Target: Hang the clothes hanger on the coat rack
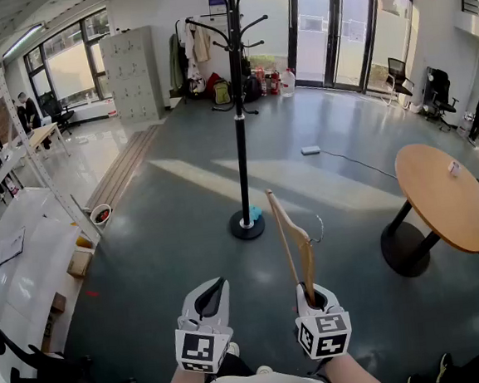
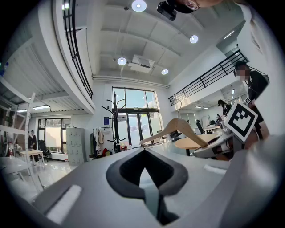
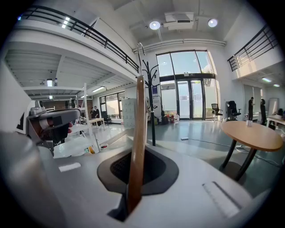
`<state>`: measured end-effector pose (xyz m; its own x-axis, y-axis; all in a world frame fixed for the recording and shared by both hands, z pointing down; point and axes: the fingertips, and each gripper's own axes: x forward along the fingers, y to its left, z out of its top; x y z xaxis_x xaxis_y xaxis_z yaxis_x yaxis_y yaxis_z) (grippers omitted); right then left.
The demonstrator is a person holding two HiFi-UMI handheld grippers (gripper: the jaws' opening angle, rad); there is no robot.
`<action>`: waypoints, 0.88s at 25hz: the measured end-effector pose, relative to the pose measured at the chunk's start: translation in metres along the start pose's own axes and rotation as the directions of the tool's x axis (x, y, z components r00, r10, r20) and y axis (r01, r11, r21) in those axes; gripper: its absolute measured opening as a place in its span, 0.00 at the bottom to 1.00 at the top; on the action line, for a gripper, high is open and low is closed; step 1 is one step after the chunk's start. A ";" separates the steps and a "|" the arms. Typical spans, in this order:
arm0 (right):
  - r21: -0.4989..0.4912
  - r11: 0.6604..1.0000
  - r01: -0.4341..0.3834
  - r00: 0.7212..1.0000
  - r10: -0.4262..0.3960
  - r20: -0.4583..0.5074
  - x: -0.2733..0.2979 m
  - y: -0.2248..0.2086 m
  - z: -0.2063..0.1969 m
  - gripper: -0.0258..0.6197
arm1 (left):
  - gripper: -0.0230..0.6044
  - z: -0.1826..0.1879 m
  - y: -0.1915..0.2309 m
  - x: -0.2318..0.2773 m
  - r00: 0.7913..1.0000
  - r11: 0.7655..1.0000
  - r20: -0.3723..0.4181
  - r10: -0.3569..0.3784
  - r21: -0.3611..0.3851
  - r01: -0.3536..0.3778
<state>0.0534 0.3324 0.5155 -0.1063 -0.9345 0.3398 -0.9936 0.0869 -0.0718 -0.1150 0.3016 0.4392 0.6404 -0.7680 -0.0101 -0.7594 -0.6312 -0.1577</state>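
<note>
A tall black coat rack (image 1: 238,103) stands on the grey floor straight ahead, several steps off; its curved hooks are bare. My right gripper (image 1: 316,299) is shut on one arm end of a wooden clothes hanger (image 1: 292,240), which rises up and away from the jaws, its metal hook (image 1: 317,225) to the right. In the right gripper view the hanger (image 3: 138,147) runs upright through the right gripper (image 3: 137,156), with the rack (image 3: 151,102) behind it. My left gripper (image 1: 211,301) is beside it, shut with nothing in it. The left gripper view has the hanger (image 2: 178,127) at right.
A round wooden table (image 1: 444,198) on a black foot stands at the right. A white table and shelving (image 1: 19,247) line the left side. Grey lockers (image 1: 132,75), hung clothes and bags stand by the far wall near glass doors (image 1: 329,28).
</note>
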 end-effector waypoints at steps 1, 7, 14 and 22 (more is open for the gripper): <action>0.002 1.000 0.000 1.000 0.000 -0.001 0.000 0.000 0.000 0.08 | 0.04 0.000 0.000 0.000 1.000 1.000 -0.003 -0.003 0.001 0.003; 0.002 1.000 -0.003 1.000 0.003 -0.002 0.001 0.000 0.002 0.08 | 0.04 0.002 0.001 0.002 1.000 1.000 -0.009 -0.003 0.008 0.003; 0.034 0.999 0.001 1.000 -0.001 0.003 0.004 -0.010 -0.001 0.08 | 0.04 0.000 -0.002 0.010 1.000 1.000 -0.010 0.004 0.004 -0.004; 0.055 0.998 0.008 1.000 -0.008 -0.007 0.005 -0.025 -0.004 0.08 | 0.04 -0.004 -0.007 0.018 1.000 1.000 -0.027 0.000 -0.002 0.000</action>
<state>0.0778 0.3266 0.5232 -0.0989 -0.9327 0.3468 -0.9909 0.0601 -0.1208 -0.0980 0.2917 0.4443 0.6371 -0.7706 0.0169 -0.7595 -0.6315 -0.1562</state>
